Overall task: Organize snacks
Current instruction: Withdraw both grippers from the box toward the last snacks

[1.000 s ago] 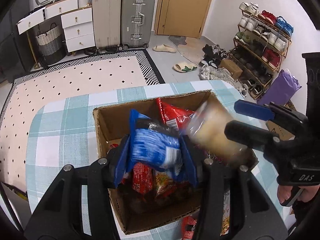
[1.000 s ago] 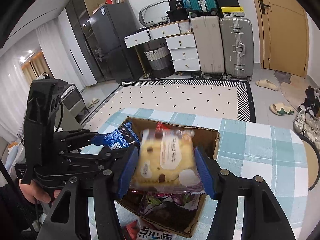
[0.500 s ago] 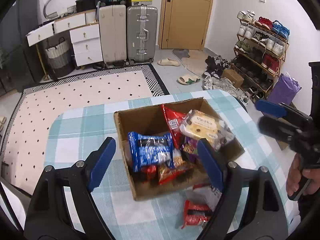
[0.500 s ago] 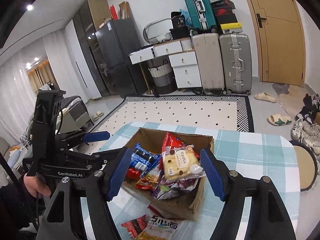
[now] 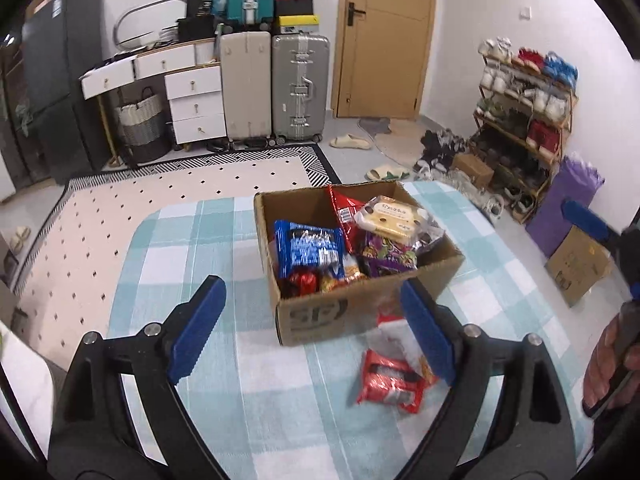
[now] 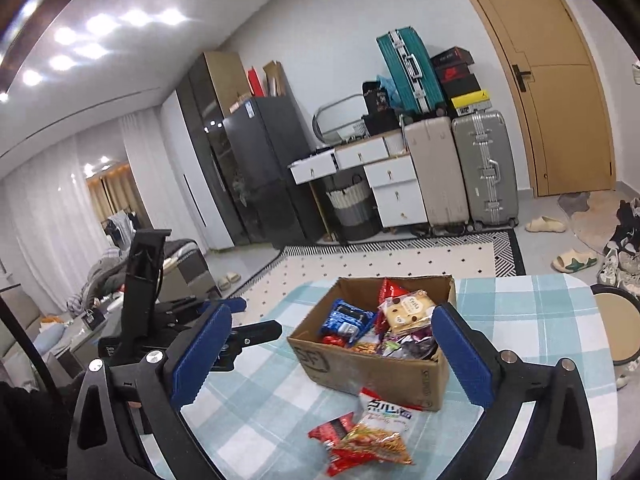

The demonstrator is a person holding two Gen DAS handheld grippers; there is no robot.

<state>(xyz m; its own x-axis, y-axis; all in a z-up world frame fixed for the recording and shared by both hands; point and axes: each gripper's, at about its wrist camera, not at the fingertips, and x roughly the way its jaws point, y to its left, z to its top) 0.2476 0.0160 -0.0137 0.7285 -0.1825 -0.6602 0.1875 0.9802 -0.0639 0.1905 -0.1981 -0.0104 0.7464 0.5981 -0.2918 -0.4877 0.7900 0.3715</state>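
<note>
Checked blue-and-white cloth covers the table, and both tools hang above its near edge with nothing in them. Left gripper has its blue pads spread wide, empty; right gripper is spread just as wide, empty too.

Nearest to us on the cloth, loose snacks wait outside the box. From the left wrist view, a red packet lies flat, just inside the right-hand pad. From the right wrist view, an orange-patterned bag lies partly over a red wrapper, with a white packet with dark lettering up against the box's near wall.

A little farther, the cardboard box sits mid-table, flaps open and piled high: a blue packet on the left, a purple bag at the near right, a pale cake in clear wrap perched on top, a red bag standing behind.

So the step in hand looks like the reach for the next loose item. Next move, by my reading: drop one set of tongs over a packet on the cloth, close on its edge, lift, and find room in the box. That's the catch: it's nearly brimming, and the cake sits loosely on the heap.

Beyond the table: a patterned rug, suitcases, a shoe rack far right.
</note>
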